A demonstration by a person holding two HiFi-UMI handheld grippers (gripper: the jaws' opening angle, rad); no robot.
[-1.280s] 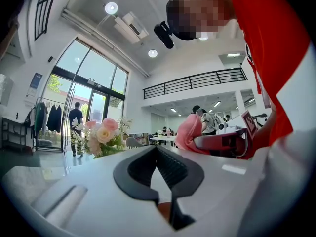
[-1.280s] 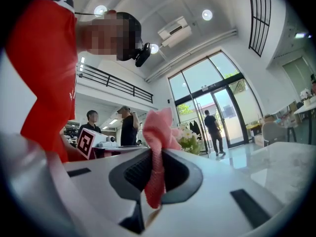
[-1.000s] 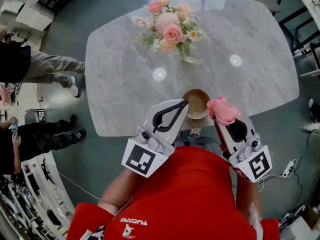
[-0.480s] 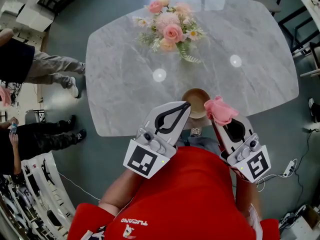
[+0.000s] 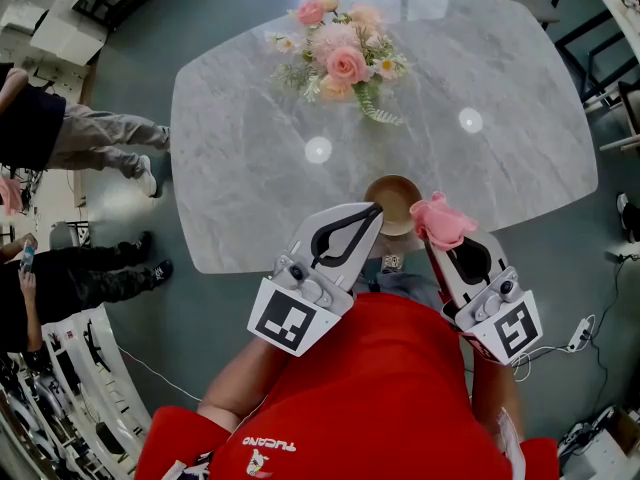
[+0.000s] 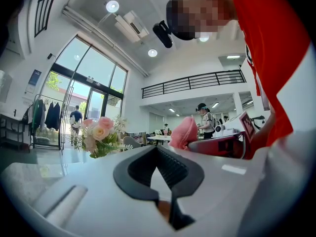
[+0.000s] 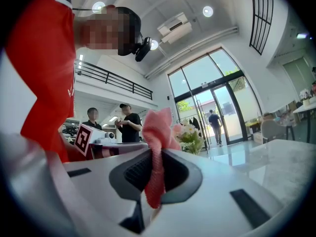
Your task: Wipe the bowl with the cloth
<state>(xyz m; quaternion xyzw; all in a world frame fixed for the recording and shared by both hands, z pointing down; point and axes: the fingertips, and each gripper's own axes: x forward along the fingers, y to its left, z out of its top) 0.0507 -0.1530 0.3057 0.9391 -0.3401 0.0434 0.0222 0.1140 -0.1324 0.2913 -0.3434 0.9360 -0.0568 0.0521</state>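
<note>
Two views are needed: in the head view the bowl (image 5: 392, 205) is seen at the table's (image 5: 250, 168) near edge, its left rim pinched by the left gripper (image 5: 372, 211), whose own view gives only a brown sliver. The pink cloth (image 7: 157, 147) is clamped by the right gripper (image 7: 145, 204); the bowl's right rim is hidden behind it.

The red shirt (image 5: 400, 388) bears one readable word, "TUCANO", seen upside down near its lower edge. No other print is legible.

Brown bowl (image 5: 392, 205) at the table's (image 5: 500, 168) near edge, left gripper (image 5: 373, 209) pinching its rim. Right gripper (image 5: 438, 241) clamps pink cloth (image 5: 442, 220) just beside. Flowers (image 5: 340, 60) near far edge.
</note>
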